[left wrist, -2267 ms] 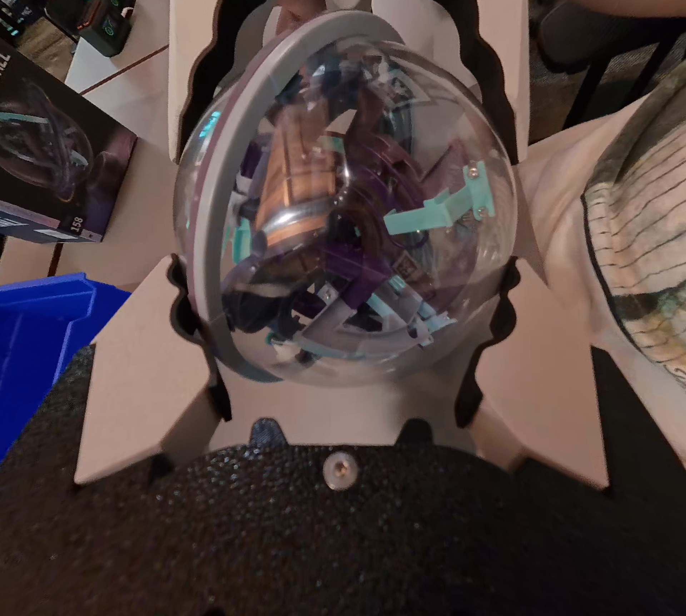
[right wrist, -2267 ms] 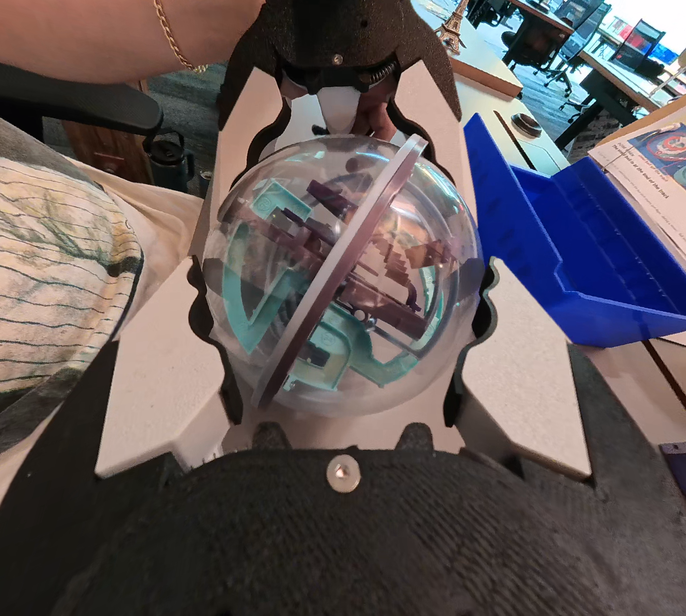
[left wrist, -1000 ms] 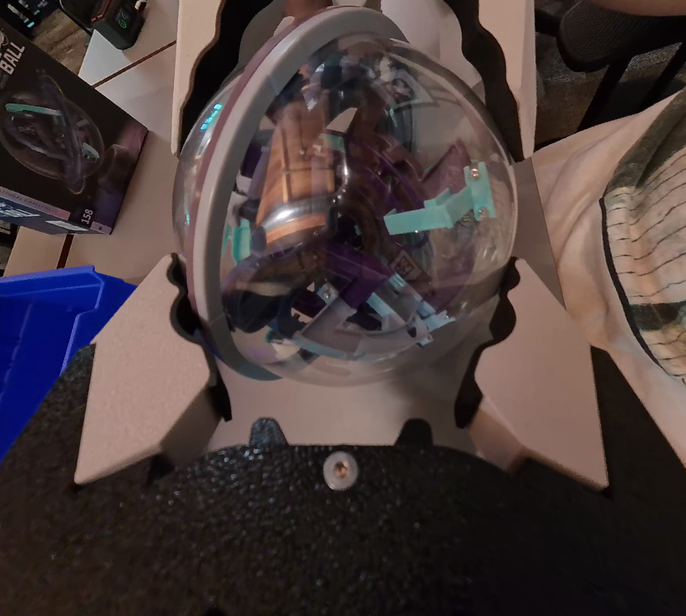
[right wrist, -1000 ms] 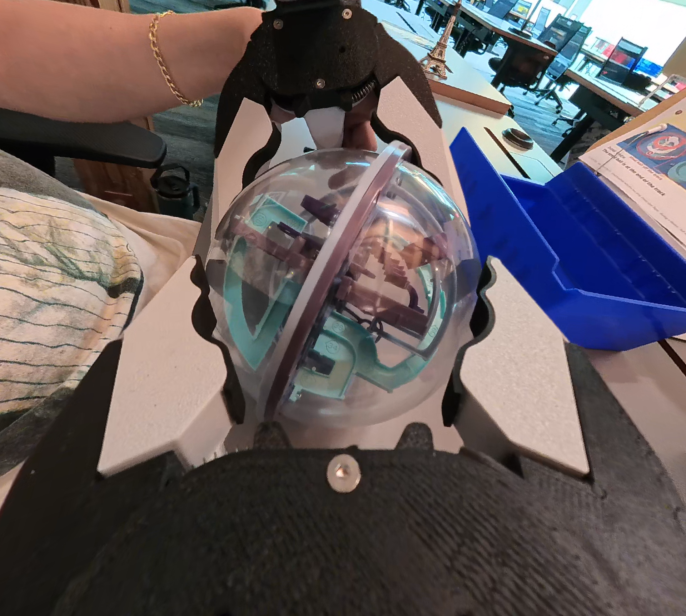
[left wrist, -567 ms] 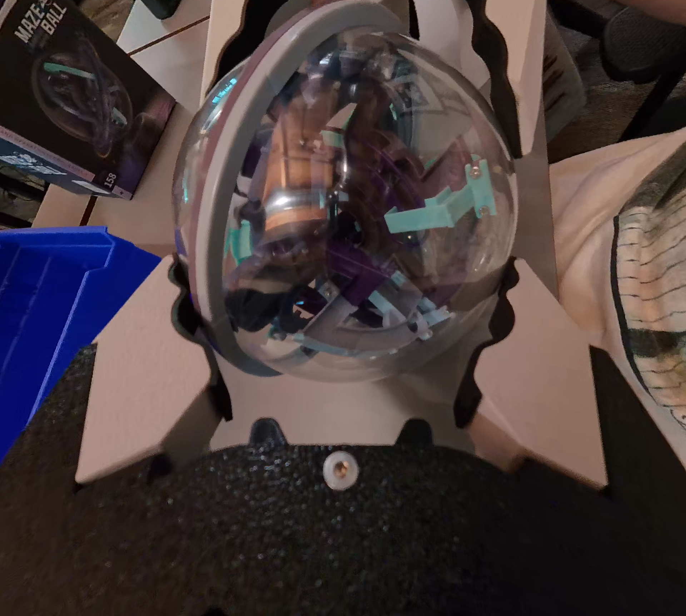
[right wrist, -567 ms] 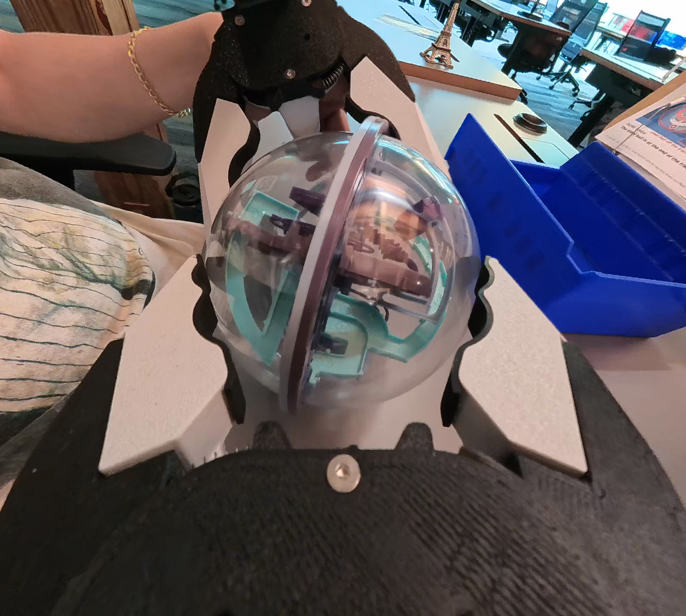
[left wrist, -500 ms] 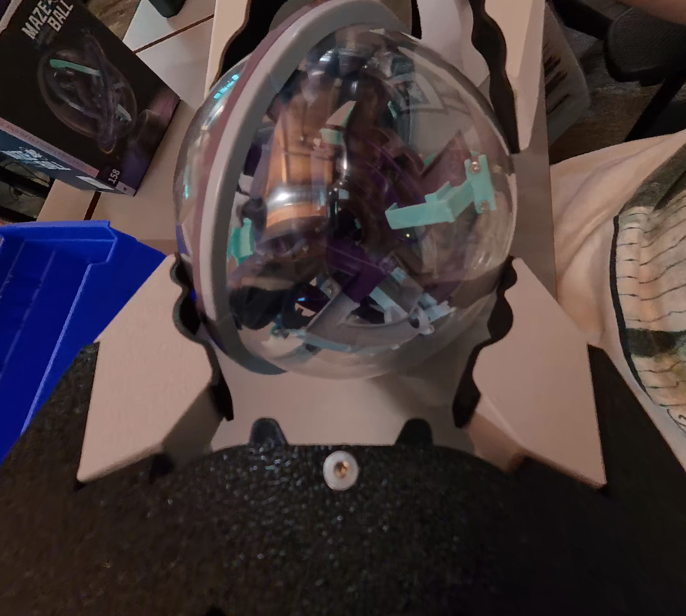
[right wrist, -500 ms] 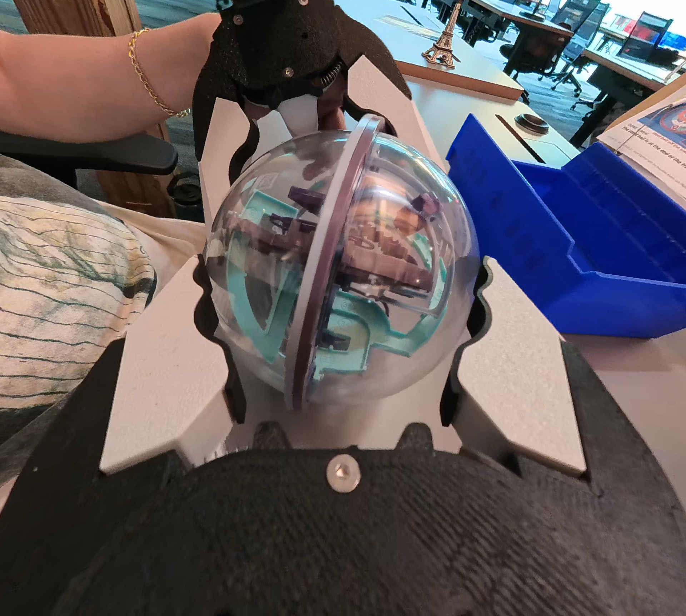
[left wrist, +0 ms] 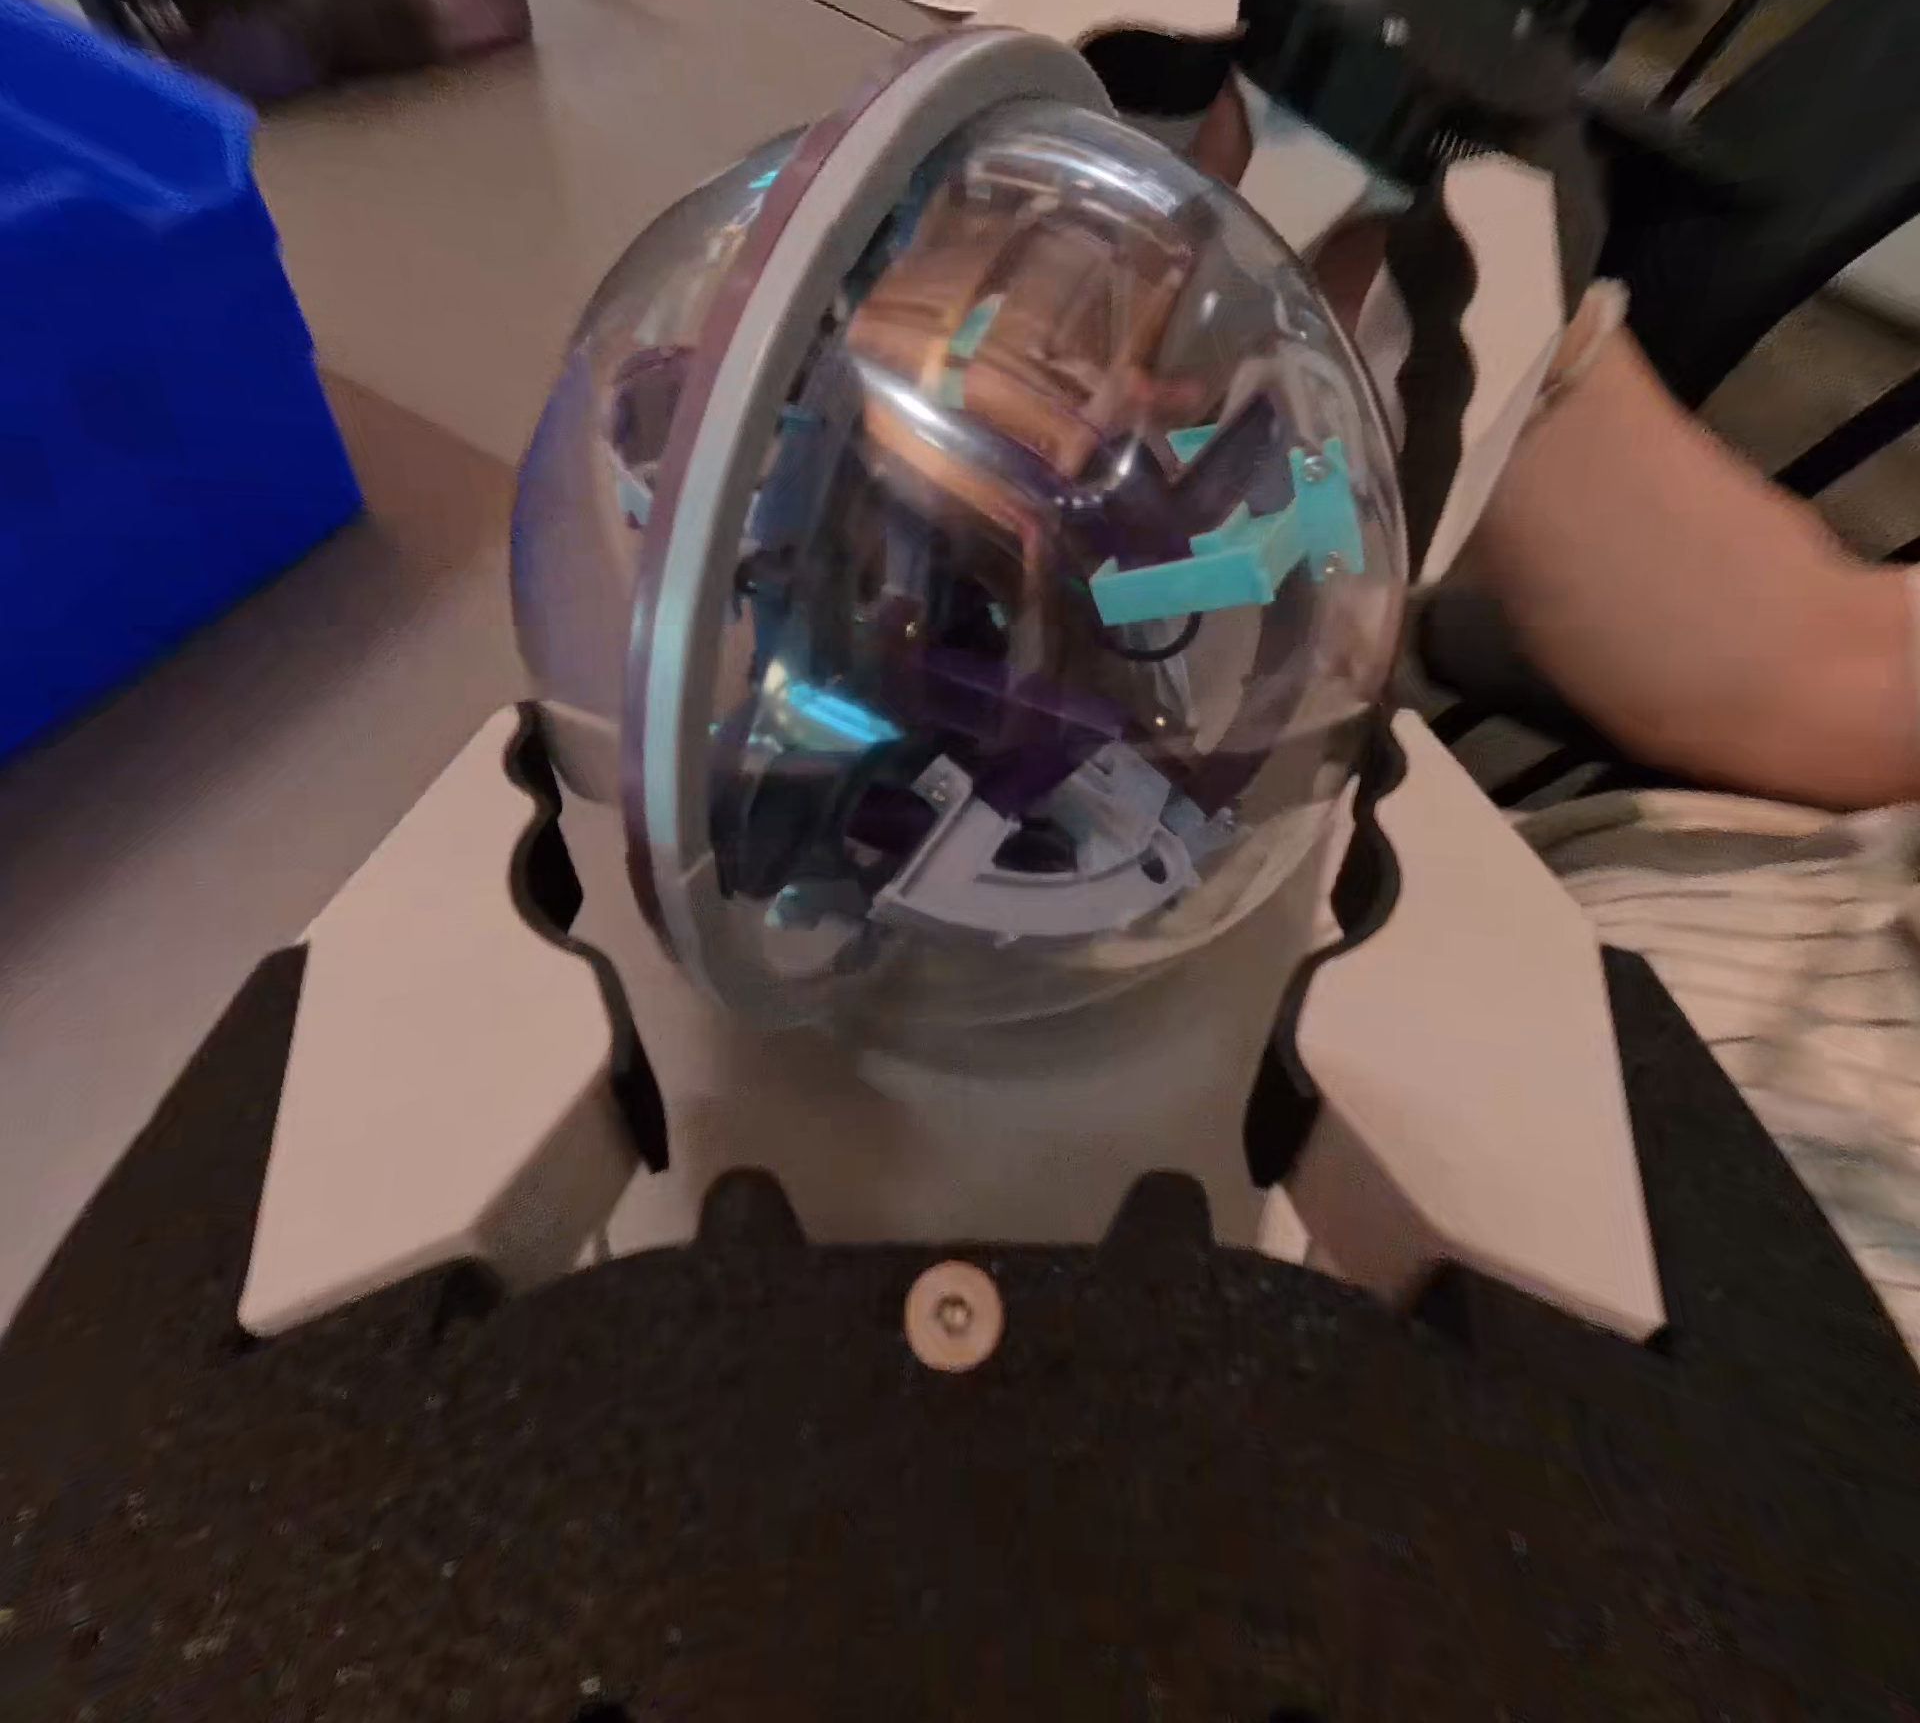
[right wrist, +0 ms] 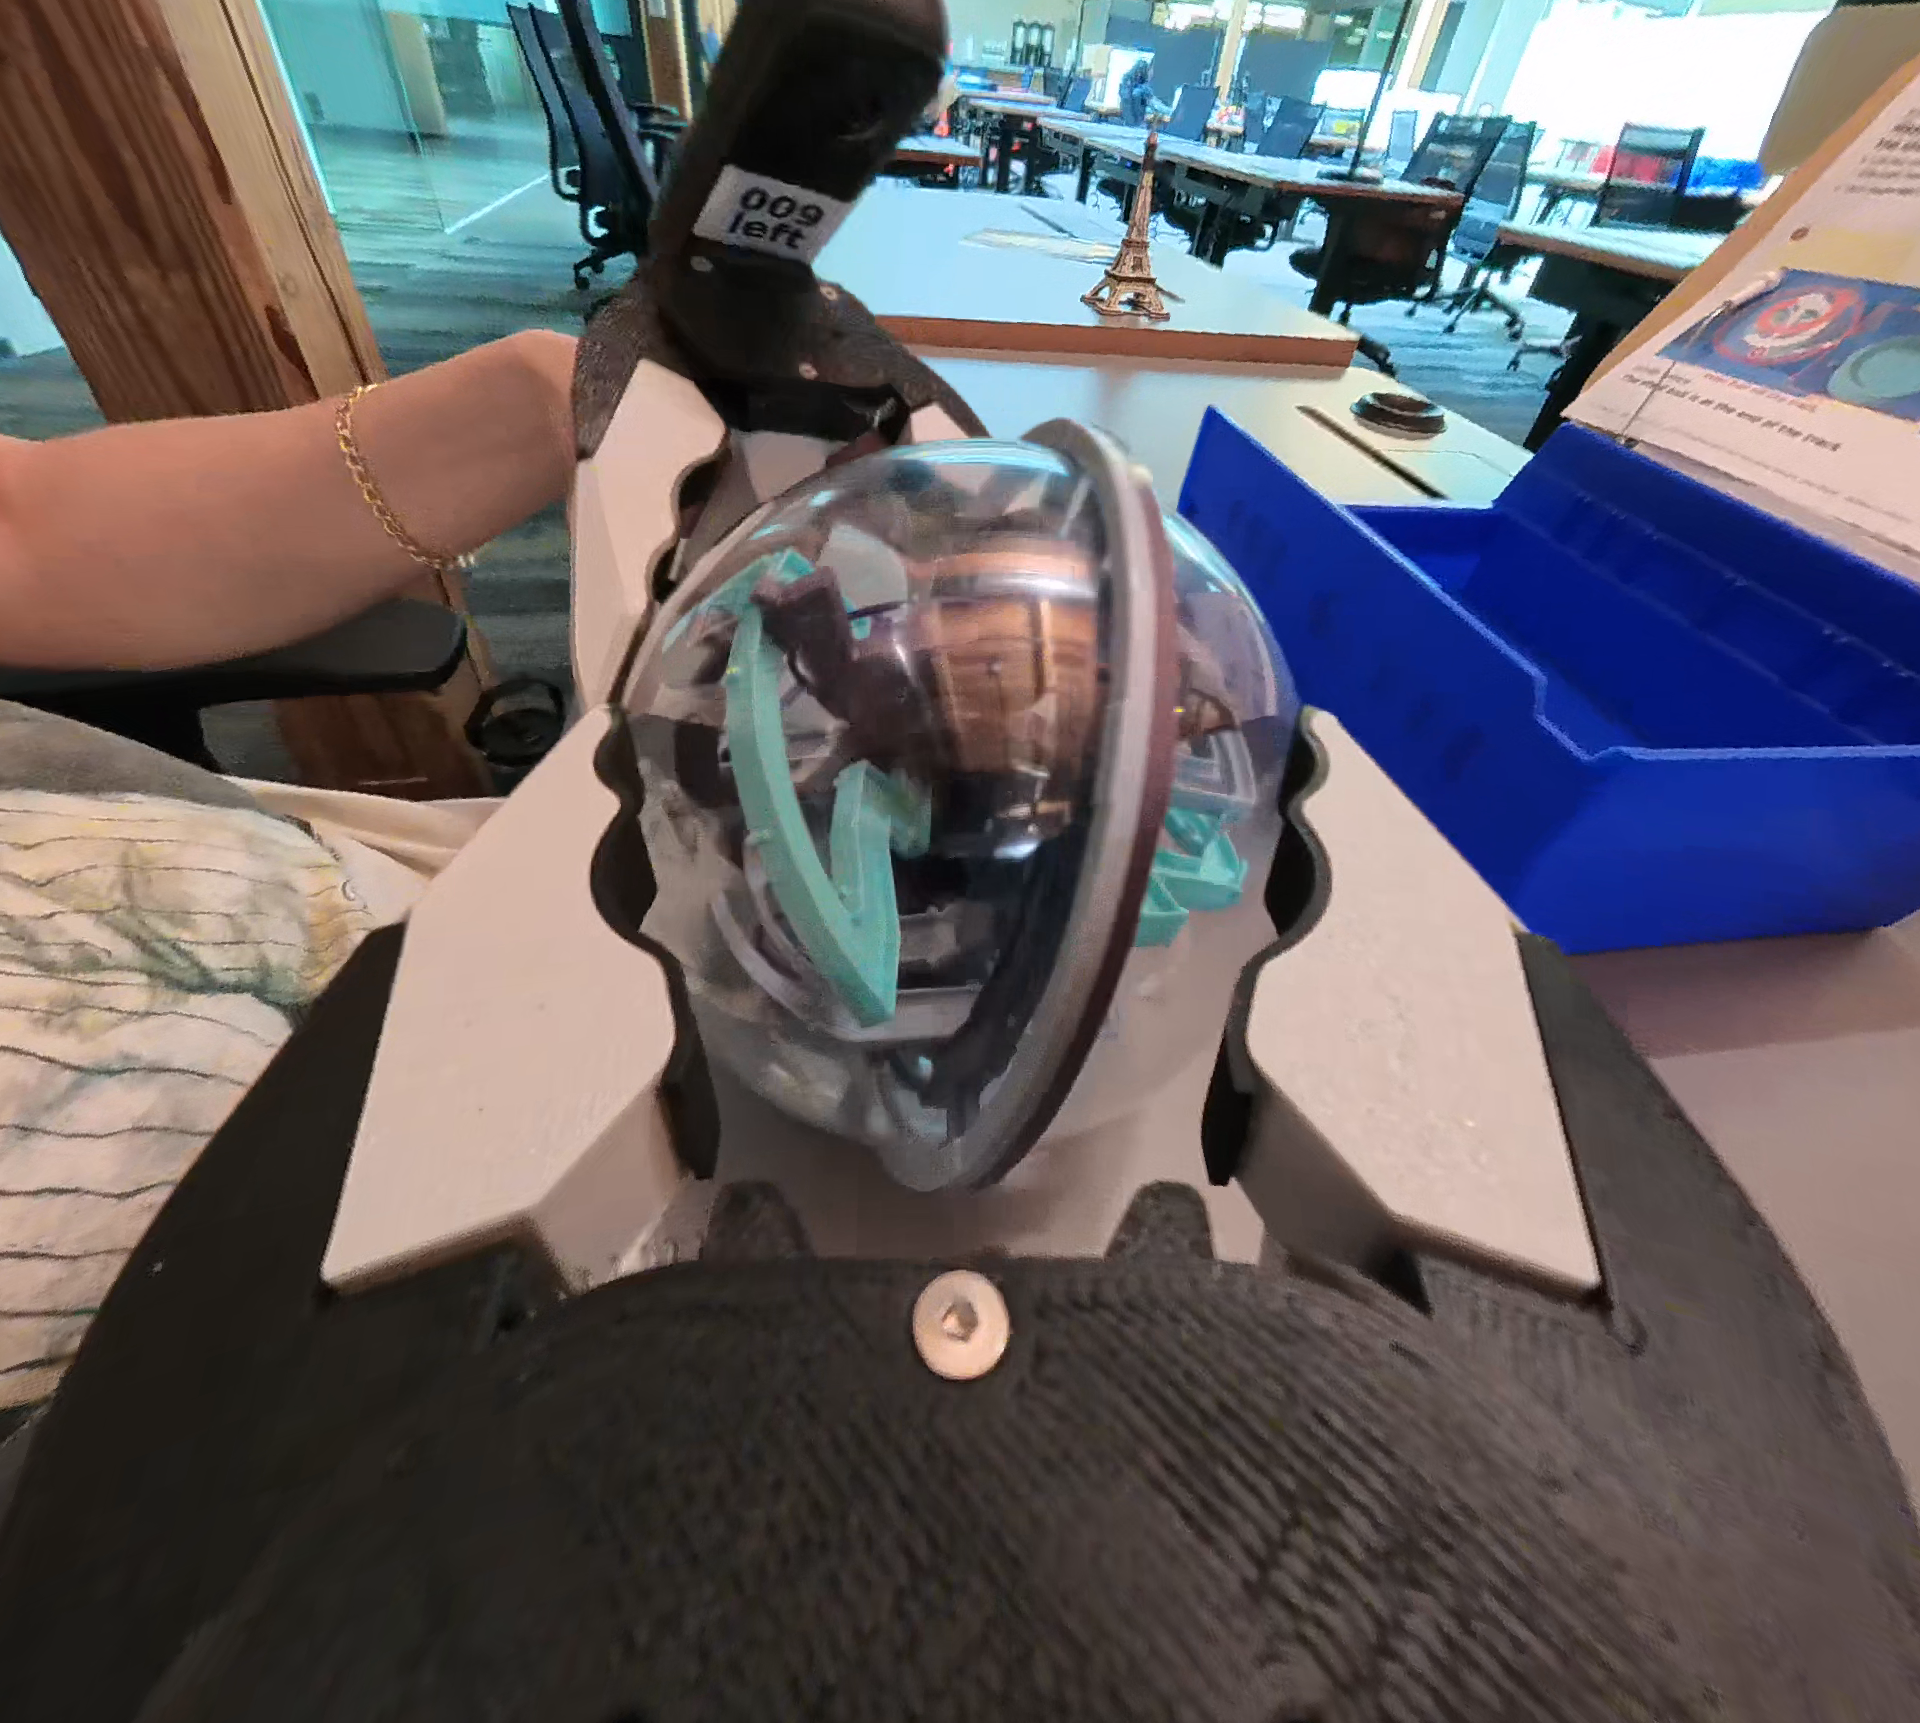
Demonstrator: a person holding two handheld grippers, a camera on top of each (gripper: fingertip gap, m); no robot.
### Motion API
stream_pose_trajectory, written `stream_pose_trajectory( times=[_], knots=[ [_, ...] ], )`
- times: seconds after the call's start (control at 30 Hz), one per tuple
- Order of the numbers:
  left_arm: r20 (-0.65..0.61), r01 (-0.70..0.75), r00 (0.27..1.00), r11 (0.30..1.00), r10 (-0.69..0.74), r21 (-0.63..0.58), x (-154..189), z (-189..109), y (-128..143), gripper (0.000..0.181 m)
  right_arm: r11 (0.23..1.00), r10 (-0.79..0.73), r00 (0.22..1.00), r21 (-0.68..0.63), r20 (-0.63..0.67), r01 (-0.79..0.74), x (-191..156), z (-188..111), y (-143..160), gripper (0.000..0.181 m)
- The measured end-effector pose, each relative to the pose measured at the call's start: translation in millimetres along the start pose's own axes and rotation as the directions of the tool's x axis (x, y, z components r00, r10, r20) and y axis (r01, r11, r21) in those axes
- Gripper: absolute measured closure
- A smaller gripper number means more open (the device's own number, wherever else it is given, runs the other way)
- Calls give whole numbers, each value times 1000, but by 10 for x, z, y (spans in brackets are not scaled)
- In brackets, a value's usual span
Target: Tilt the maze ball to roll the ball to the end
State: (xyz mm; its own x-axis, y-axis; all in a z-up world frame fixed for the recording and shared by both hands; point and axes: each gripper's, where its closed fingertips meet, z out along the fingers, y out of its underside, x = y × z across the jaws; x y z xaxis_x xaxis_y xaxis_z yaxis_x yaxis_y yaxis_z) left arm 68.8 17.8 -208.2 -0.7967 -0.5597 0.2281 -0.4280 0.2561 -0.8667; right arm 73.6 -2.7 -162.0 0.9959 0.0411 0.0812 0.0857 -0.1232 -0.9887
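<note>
You are cradling the clear plastic maze sphere with teal and purple tracks inside (left wrist: 961, 530) between both tools, above the edge of the pale tabletop (left wrist: 436, 146) and just in front of your lap. The left gripper (left wrist: 951, 738) is clasping the sphere's near side in its own view, its white scalloped fingers (left wrist: 436, 998) pressing the shell at left and right; the right gripper (right wrist: 951, 738) is clamping the opposite side likewise, so both are closed on the sphere, neither wide. The grey equator band (left wrist: 717, 468) is standing near upright, leaning a little.

To do this tilt well, you are best turning both wrists together about one axis, slowly, so the small steel ball, which cannot be picked out here, is creeping along its track and not jumping off. Judging by the blur in the left view, the motion is brisk; easing it would help. Keep the squeeze even, since the smooth shell will likely slip.

Your left forearm, wearing a thin gold chain bracelet (right wrist: 390, 484), is reaching in from the left of the right view, its tool angled steeply. The blue plastic bin (right wrist: 1558, 697) is lying to the right.
</note>
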Motion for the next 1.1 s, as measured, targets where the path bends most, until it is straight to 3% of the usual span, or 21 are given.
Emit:
stream_pose_trajectory(
  times=[0.1, 0.23, 0.33, 0.4, 0.53, 0.7, 0.83, 0.97, 1.1],
  knots=[
    [-103, 210, 973, 978, -207, 15, 57, 28, 37, 37, 999, 20, 999, -36, 29, -19, -42, 43, 93, 50],
    [-167, 298, 942, 955, -292, 8, 151, 46, 105, 37, 1000, 31, 998, -4, 62, -31, -96, 51, 30, 50],
    [-204, 332, 915, 938, -347, -102, 284, 42, 246, 39, 997, 60, 993, 36, 103, -64, -153, 38, -43, 54],
    [-198, 311, 923, 942, -331, -129, 316, 42, 304, 41, 992, 103, 988, 59, 118, -111, -149, 35, -82, 58],
    [-143, 211, 965, 975, -219, -69, 210, 10, 266, 42, 972, 193, 975, 115, 110, -206, -35, -7, -128, 74],
    [-40, 7, 999, 1000, -6, 22, 86, 20, 182, 40, 954, 247, 964, 151, 96, -259, 71, -11, -103, 75],
    [-75, 143, 987, 990, -141, 20, 98, 60, 159, 40, 941, 298, 951, 141, 83, -307, 117, 32, -71, 64],
    [-138, 325, 938, 946, -319, 16, 117, 80, 160, 40, 981, 165, 985, 97, 54, -170, 47, 141, 10, 39],
    [-202, 441, 877, 897, -435, -15, 157, 61, 189, 41, 990, 112, 992, 78, 51, -116, 10, 196, 23, 32]
  ],
)
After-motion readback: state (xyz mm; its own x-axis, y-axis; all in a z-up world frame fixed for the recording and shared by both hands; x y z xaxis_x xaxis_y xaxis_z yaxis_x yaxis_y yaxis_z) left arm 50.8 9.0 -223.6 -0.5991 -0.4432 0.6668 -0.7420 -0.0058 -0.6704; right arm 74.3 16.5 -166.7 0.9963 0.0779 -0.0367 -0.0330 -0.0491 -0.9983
